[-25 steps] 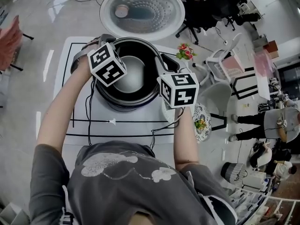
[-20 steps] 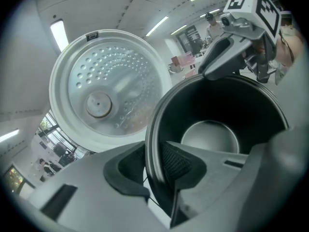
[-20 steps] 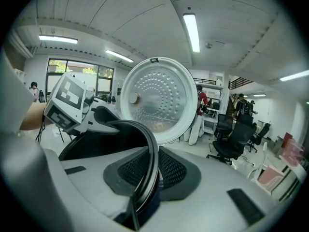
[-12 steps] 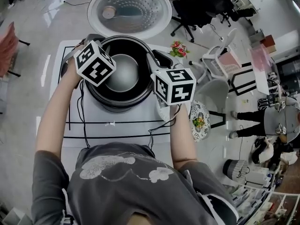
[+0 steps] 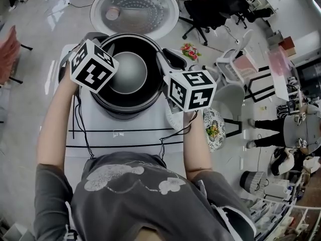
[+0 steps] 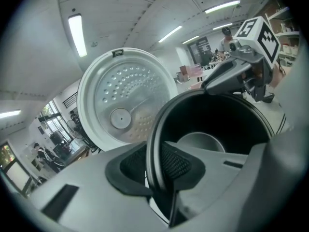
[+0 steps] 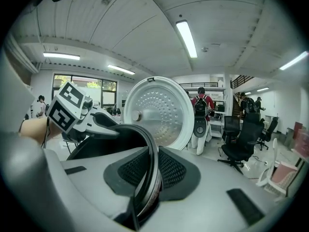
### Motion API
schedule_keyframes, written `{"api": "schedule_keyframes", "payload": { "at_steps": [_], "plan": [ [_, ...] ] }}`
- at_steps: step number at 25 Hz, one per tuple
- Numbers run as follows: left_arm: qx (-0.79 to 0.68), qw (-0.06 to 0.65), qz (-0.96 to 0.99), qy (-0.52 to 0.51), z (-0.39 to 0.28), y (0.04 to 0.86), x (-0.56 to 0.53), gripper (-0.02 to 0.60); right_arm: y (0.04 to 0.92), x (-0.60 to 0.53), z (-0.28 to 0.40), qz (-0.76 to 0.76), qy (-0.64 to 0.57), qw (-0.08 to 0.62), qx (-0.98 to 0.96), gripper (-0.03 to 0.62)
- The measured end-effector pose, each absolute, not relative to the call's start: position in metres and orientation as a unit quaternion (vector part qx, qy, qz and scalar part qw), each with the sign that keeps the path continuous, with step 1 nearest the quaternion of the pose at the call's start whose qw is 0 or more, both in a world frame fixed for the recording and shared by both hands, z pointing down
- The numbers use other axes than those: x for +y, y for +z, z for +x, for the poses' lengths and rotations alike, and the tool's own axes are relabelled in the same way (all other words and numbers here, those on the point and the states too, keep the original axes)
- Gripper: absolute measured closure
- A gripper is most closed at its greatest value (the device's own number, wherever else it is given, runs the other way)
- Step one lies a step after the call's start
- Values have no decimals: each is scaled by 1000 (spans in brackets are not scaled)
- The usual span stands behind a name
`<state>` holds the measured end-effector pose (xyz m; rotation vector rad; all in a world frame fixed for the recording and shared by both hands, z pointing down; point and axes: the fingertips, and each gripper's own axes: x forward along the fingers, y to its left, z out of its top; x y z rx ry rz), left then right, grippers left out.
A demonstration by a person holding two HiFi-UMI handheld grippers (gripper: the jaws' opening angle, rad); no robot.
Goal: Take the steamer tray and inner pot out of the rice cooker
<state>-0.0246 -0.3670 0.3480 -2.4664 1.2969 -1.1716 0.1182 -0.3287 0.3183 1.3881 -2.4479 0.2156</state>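
**Both claws on the pot rim, one at each side**

The white table top point(image 5: 125, 137), marked with black tape lines, has bare room between the cooker and the person. The dark round rice cooker point(image 5: 131, 112) stands toward its far edge. Behind the cooker, its one round white lid point(image 5: 134, 11), with a perforated metal inner plate, stands open. That closes off the far side, while the space above the pot is free.

The one black round inner pot point(image 5: 149, 59) lies inside the cooker's outer ring when seen from above, with a pale grey round floor point(image 5: 128, 73). I cannot tell how far it stands out of the cooker.

There are two grippers and two black-and-white marker cubes, opposite each other across the pot.
- **Left:** the left gripper point(image 6: 157, 168) has the thin black rim between its ribbed pads. Its jaws have just been closing, and they are clamped on the rim.
- **Right:** the right gripper point(image 7: 152, 170) is clamped on the rim at the other side.

Only the head view shows the table, the tape and both cubes together, the left cube point(image 5: 93, 67) and the right cube point(image 5: 190, 89). It also shows one patterned plate point(image 5: 214, 127) just past the right forearm and one small bunch of pink flowers point(image 5: 189, 51) near the cooker's right.

Only the gripper views show the pads on the rim. The left gripper view looks down to the pot's grey floor. The right gripper view does not show the floor, but takes in a black office chair point(image 7: 239, 151).
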Motion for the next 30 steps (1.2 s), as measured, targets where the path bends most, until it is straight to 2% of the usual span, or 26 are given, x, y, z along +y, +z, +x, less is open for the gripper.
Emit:
{"api": "schedule_keyframes", "payload": {
  "at_steps": [4,21,26,30],
  "plan": [
    [446,53,-823,-348,-25,330,-357,497,306,-322,118,479,62,141,-864,514],
    [505,111,-811,-275,-6,260,-305,503,265,-288,134,455,-1,85,-887,519],
    [528,108,-802,-258,-2,245,-277,500,250,-266,139,426,-20,70,-902,519],
    [570,95,-778,-246,-25,234,-248,500,240,-251,116,381,-30,61,-922,520]
  ]
}}
